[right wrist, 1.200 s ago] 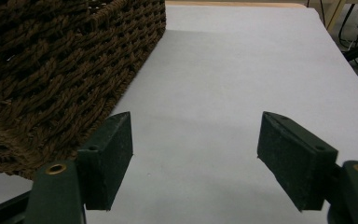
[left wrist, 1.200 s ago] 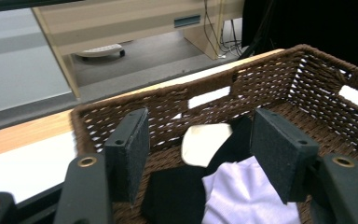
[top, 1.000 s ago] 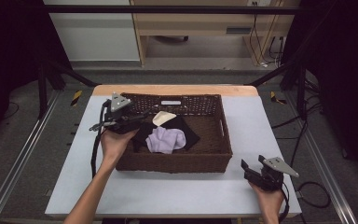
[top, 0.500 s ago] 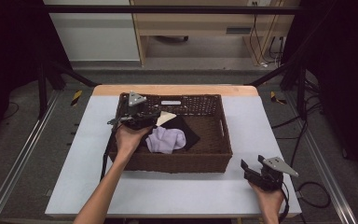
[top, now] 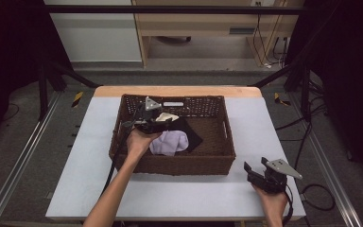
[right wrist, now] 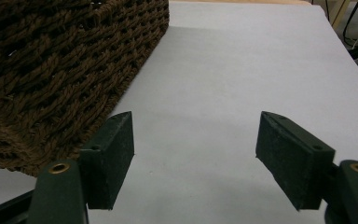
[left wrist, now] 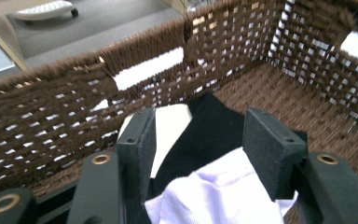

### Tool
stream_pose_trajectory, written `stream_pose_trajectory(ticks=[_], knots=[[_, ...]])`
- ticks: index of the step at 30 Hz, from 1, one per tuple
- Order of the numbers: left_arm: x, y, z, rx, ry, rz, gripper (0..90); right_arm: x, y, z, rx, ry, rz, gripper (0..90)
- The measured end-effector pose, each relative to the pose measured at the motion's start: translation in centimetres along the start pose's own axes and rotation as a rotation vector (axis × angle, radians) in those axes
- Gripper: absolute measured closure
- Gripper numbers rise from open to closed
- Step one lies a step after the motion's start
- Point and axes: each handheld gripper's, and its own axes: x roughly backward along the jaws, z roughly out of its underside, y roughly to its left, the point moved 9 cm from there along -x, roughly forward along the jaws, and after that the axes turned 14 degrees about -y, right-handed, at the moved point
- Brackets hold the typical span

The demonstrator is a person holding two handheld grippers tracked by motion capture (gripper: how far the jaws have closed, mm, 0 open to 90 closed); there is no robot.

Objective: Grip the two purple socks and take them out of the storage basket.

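The left gripper (top: 163,120) is hanging inside the brown wicker basket (top: 220,158), over its left part, with the person's left hand (top: 139,142) gripping it from behind. In the left gripper view its jaws are standing apart with nothing clamped between them. The pale lilac cloth (left wrist: 223,198) is lying low between the two jaws, bunched up, and the black cloth (left wrist: 200,135) is spreading out beyond it in the gap. A cream cloth (left wrist: 170,128) is lying past the left jaw, partly under the black one. Whether the pads are touching the lilac cloth is hard to tell from this angle.

The right gripper (top: 257,172) is resting over the white table (top: 283,127) near the front right corner, just beside the basket's corner. Its jaws are standing wide apart over bare tabletop.
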Motion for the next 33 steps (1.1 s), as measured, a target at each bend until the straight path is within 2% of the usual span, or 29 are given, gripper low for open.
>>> stream_pose_trajectory(ticks=[4, 11, 17, 25, 28, 33], knots=[[-0.4, -0.3, 1.2, -0.027, 0.068, 0.015, 44.0, 0.0, 0.0, 0.0, 0.001, -0.004, 0.002, 27.9], [-0.7, -0.8, 2.1, -0.074, 0.128, 0.022, 43.8, 0.0, 0.0, 0.0, 0.000, -0.002, 0.000, 27.7], [-1.0, -1.3, 3.0, -0.073, 0.185, 0.046, 43.9, 0.0, 0.0, 0.0, 0.001, 0.003, -0.002, 27.7], [-1.5, -1.5, 4.0, -0.117, 0.253, 0.043, 43.5, -0.1, 0.0, 0.1, 0.003, 0.003, -0.002, 27.1], [-1.7, -1.6, 4.4, -0.100, 0.284, 0.049, 46.2, -0.1, 0.0, 0.1, -0.001, 0.007, -0.003, 26.9], [-1.8, -1.7, 5.1, -0.043, 0.367, 0.073, 63.7, -0.1, 0.1, 0.1, 0.003, 0.004, -0.005, 26.9]])
